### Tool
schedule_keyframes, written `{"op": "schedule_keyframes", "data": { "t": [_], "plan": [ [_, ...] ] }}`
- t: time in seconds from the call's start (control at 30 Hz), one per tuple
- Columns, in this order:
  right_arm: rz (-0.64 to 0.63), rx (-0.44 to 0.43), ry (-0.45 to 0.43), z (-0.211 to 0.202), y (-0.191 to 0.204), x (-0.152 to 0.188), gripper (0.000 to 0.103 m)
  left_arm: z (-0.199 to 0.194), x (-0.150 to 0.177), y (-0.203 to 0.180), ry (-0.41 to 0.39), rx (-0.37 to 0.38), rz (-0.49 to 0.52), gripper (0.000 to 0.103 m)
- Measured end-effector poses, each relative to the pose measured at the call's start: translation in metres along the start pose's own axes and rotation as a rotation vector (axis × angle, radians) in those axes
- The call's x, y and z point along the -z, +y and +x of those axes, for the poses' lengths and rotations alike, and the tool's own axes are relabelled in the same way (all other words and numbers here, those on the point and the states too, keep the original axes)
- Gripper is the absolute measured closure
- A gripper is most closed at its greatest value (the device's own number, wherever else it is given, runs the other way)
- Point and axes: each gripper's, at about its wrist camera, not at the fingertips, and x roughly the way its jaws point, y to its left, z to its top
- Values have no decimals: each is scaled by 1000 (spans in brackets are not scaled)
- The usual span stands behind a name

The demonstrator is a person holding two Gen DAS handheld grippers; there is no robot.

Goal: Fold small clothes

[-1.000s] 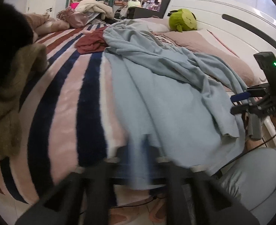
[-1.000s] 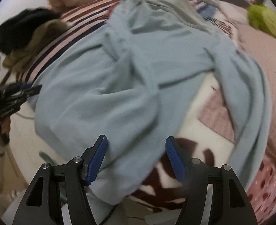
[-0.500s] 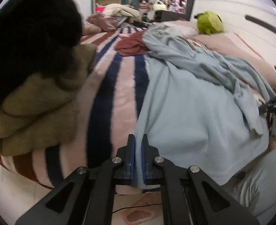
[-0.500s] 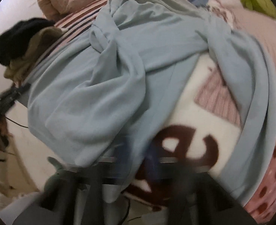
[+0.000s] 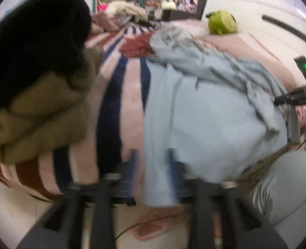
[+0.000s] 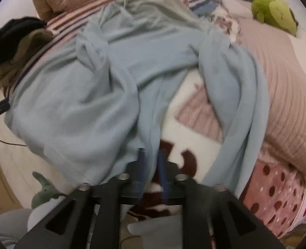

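While the pale blue garment [image 6: 115, 87] is lying rumpled across the striped bed [image 5: 119, 95], its near hem is drooping over the edge. My right claw [image 6: 151, 167], spread a second ago, is now pinching that hem. My left claw [image 5: 150, 161], pressed together half a second back, is blurring apart around its corner, so I judge the spreading-out is only beginning.

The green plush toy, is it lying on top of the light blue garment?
No, the green plush toy sits apart on the pink bedding by the headboard, well beyond the light blue garment.
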Motion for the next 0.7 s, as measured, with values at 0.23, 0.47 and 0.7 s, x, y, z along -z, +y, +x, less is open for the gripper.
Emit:
{"op": "schedule_keyframes", "data": {
  "t": [0.23, 0.47, 0.7],
  "plan": [
    [-145, -143, -91, -3, 51, -32, 39, -18, -37, -2, -139, 47, -34, 44],
    [-281, -93, 33, 52, 91, -33, 36, -19, -42, -17, -164, 92, -21, 42],
    [-240, 34, -38, 26, 45, -33, 98, -16, -35, -9, -139, 74, -24, 42]
  ]
}}
